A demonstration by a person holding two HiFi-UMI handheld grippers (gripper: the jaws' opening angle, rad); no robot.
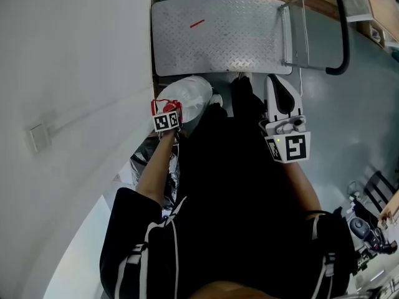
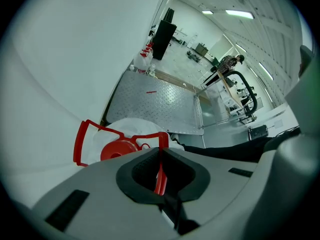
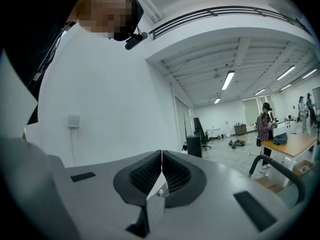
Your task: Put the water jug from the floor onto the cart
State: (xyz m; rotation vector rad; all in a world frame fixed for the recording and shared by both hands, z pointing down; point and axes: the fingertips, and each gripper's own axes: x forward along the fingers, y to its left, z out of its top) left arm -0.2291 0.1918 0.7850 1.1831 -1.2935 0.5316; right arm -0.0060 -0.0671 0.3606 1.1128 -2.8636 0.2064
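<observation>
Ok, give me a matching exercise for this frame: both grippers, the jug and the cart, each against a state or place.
1 left gripper
2 right gripper
3 water jug
4 cart

A jaws together on nothing
B grey diamond-plate metal
C shut on the red handle
D short of the cart, not on it

Pairs: 1-C, 2-A, 3-D, 4-B

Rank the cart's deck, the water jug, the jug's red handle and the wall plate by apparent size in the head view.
1. cart's deck, clearly largest.
2. water jug.
3. red handle and wall plate: they look about alike, and the handle is partly hidden, so I leave them unranked.
</observation>
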